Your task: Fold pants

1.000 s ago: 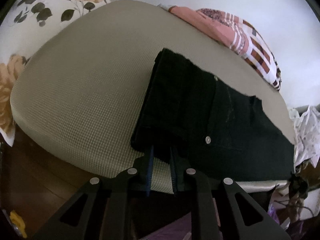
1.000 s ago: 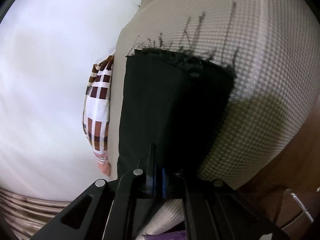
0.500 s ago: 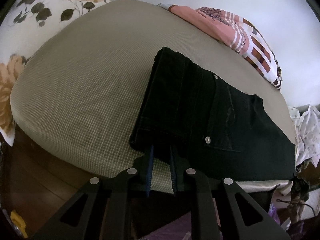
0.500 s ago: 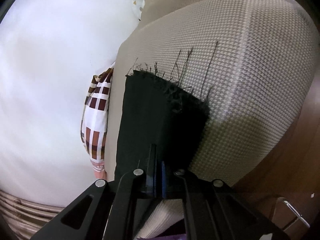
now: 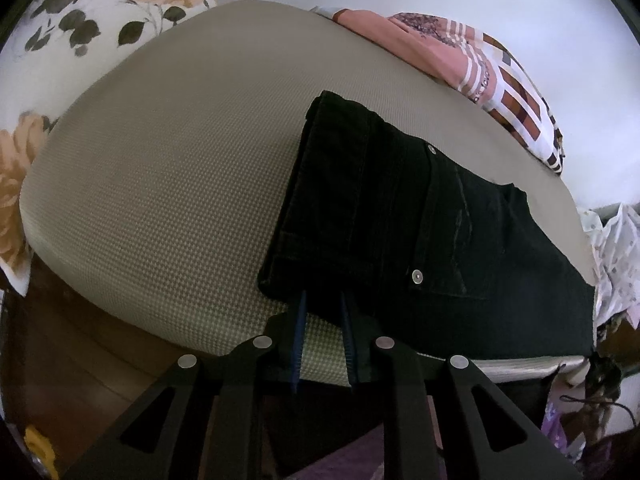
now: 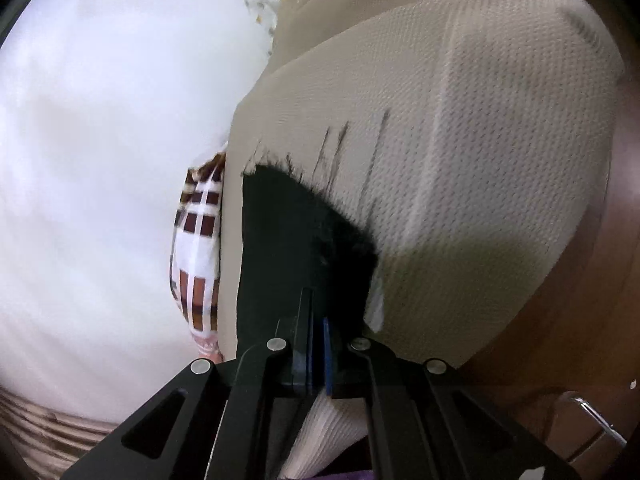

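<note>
Nearest me, my left gripper [image 5: 323, 300] is clenched on the near waistband edge of the black pants [image 5: 420, 232], blue pads narrowly apart with the cloth's edge pinched between them. My right gripper [image 6: 318, 320] is clamped tight on the frayed hem end of the same pants [image 6: 296, 240], pads pressed together over the fabric. The pants lie on the beige textured mattress [image 5: 168, 184], toward its right side in the left view. Beyond it, a checked cloth [image 5: 516, 96] rests against the white wall, and a floral pillow [image 5: 76, 20] sits at far left.
</note>
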Demonstrator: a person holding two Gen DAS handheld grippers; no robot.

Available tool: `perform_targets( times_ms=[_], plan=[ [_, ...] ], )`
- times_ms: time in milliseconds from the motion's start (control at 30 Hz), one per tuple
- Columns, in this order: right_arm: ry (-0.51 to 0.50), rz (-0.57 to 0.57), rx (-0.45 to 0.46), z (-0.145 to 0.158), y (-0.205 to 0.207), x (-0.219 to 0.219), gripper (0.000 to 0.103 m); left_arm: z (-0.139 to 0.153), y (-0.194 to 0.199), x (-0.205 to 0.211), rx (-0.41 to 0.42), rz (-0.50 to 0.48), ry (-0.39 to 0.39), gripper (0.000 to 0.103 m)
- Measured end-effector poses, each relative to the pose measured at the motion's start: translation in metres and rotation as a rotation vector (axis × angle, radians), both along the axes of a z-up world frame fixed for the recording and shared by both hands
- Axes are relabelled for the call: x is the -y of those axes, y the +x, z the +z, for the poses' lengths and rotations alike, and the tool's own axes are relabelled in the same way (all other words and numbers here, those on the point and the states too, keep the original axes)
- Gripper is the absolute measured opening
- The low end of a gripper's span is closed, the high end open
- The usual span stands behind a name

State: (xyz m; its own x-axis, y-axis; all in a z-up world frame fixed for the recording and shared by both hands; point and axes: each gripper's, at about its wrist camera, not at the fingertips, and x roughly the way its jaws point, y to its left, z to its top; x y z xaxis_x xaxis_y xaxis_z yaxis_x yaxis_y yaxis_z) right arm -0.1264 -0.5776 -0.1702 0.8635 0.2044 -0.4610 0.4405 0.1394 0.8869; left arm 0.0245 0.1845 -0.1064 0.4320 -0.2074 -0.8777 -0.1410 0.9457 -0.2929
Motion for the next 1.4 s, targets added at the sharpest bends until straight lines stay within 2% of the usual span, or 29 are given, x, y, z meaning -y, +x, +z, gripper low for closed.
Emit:
perform_targets(
  times_ms=[100, 233, 267, 333, 367, 433, 500, 567, 633, 667, 733, 800, 933, 1067, 1133, 1267, 1400],
  plan=[
    [-0.051, 0.009, -0.016, 0.006, 0.001, 0.002, 0.003, 0.0, -0.001, 0.0, 0.006, 0.0, -0.004, 0.019],
    [-0.082, -0.043, -0.026, 0.007, -0.01, 0.018, 0.003, 0.002, -0.004, 0.0, 0.022, -0.006, -0.01, 0.022],
    [-0.11, -0.053, -0.038, 0.011, -0.012, 0.021, 0.003, 0.003, -0.006, 0.0, 0.027, -0.007, -0.009, 0.023],
    [-0.217, -0.083, -0.099, 0.025, -0.018, 0.029, 0.012, 0.004, -0.007, 0.001, 0.032, -0.004, 0.002, 0.027],
    [-0.241, -0.101, -0.112, 0.031, -0.022, 0.032, 0.012, 0.006, -0.008, 0.001, 0.034, -0.001, 0.005, 0.03],
    [-0.24, -0.126, -0.049, 0.046, -0.03, 0.036, 0.012, 0.01, -0.009, 0.002, 0.047, 0.004, 0.009, 0.032],
    [-0.255, -0.097, 0.0, 0.061, -0.023, 0.029, 0.012, 0.018, -0.012, 0.001, 0.078, 0.02, 0.031, 0.034],
    [-0.253, -0.016, 0.064, 0.073, -0.01, 0.014, 0.013, 0.028, -0.015, 0.0, 0.113, 0.047, 0.084, 0.036],
    [-0.236, 0.062, 0.12, 0.082, 0.008, -0.007, 0.018, 0.036, -0.018, -0.003, 0.144, 0.075, 0.123, 0.038],
    [-0.234, 0.104, 0.14, 0.086, 0.019, -0.019, 0.023, 0.04, -0.02, -0.006, 0.166, 0.092, 0.132, 0.043],
    [-0.24, 0.2, 0.164, 0.094, 0.04, -0.047, 0.029, 0.046, -0.022, -0.009, 0.188, 0.107, 0.116, 0.054],
    [-0.274, 0.341, 0.176, 0.105, 0.068, -0.087, 0.033, 0.049, -0.024, -0.009, 0.206, 0.098, 0.078, 0.055],
    [-0.335, 0.589, 0.226, 0.122, 0.111, -0.169, 0.033, 0.049, -0.021, 0.006, 0.204, 0.046, 0.054, 0.055],
    [-0.501, 0.906, 0.271, 0.144, 0.164, -0.271, 0.033, 0.042, -0.014, 0.03, 0.182, -0.022, 0.019, 0.055],
    [-0.607, 1.049, 0.3, 0.152, 0.196, -0.323, 0.033, 0.039, -0.012, 0.041, 0.179, -0.056, 0.043, 0.055],
    [-0.722, 1.202, 0.307, 0.149, 0.251, -0.376, 0.034, 0.028, -0.009, 0.058, 0.165, -0.121, 0.107, 0.055],
    [-0.759, 1.289, 0.277, 0.133, 0.285, -0.402, 0.034, 0.021, -0.005, 0.059, 0.145, -0.126, 0.124, 0.055]
  ],
)
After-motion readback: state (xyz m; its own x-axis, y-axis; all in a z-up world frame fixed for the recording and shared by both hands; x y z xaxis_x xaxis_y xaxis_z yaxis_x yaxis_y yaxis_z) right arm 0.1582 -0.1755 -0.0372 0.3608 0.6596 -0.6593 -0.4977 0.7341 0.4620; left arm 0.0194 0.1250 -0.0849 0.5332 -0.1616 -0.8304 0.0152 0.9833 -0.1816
